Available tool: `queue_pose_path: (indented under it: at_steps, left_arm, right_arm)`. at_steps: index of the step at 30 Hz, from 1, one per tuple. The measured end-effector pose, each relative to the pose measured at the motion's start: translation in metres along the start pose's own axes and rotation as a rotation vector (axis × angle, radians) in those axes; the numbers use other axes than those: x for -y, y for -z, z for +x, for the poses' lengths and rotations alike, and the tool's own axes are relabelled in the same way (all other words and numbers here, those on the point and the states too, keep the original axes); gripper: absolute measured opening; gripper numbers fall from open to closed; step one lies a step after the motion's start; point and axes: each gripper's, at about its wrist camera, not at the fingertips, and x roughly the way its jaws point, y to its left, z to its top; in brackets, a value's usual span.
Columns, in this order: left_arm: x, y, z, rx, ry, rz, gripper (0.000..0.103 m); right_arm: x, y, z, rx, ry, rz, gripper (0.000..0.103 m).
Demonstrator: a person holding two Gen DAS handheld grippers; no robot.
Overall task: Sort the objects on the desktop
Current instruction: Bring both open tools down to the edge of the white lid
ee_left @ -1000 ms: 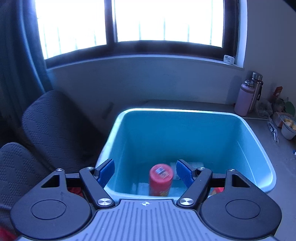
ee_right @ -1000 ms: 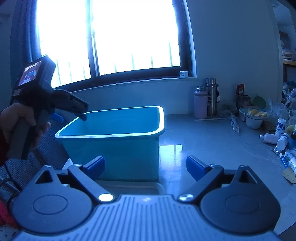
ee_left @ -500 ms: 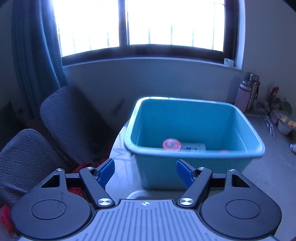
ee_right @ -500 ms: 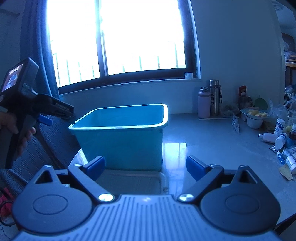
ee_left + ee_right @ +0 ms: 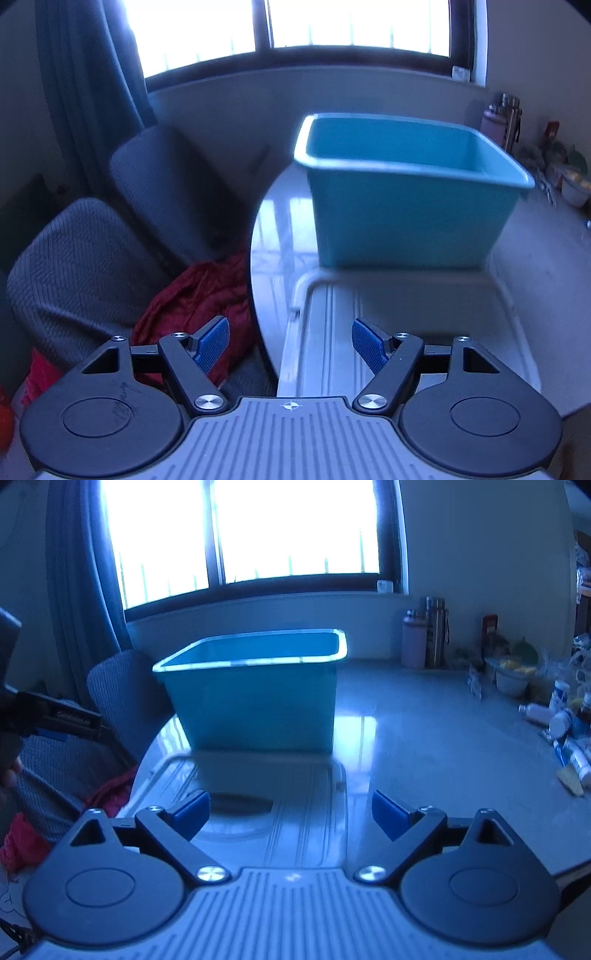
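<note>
A teal plastic bin stands on the grey table; it also shows in the right wrist view. Its contents are hidden from both views now. A clear flat lid lies on the table in front of the bin, also seen in the right wrist view. My left gripper is open and empty, low over the table's left edge and the lid. My right gripper is open and empty above the lid. The left gripper's body shows at the left of the right wrist view.
Several small bottles and tubes lie at the table's right. A white bowl and two flasks stand at the back right. Two grey chairs with a red cloth sit left of the table.
Both grippers have pulled back and down from the bin. The left one was over the bin with a red can visible inside; now the bin's inside is out of sight.
</note>
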Motion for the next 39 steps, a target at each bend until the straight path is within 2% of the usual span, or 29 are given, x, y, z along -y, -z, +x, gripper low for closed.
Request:
queue_pose_path:
  at_steps: [11, 20, 29, 39]
  left_arm:
    - [-0.015, 0.071, -0.007, -0.006, 0.034, -0.045, 0.076]
    - [-0.023, 0.122, 0.001, -0.082, 0.014, -0.05, 0.076]
    - [-0.027, 0.142, 0.004, -0.153, 0.023, -0.05, 0.076]
    - [-0.026, 0.141, 0.0, -0.151, 0.002, -0.025, 0.076]
  right_arm:
    - [-0.013, 0.029, -0.015, -0.022, 0.013, -0.024, 0.095]
    - [-0.009, 0.045, -0.013, -0.078, 0.036, -0.004, 0.095]
    - [-0.016, 0.06, -0.014, -0.123, 0.051, 0.011, 0.095]
    - [-0.015, 0.066, -0.006, -0.176, 0.068, 0.048, 0.095]
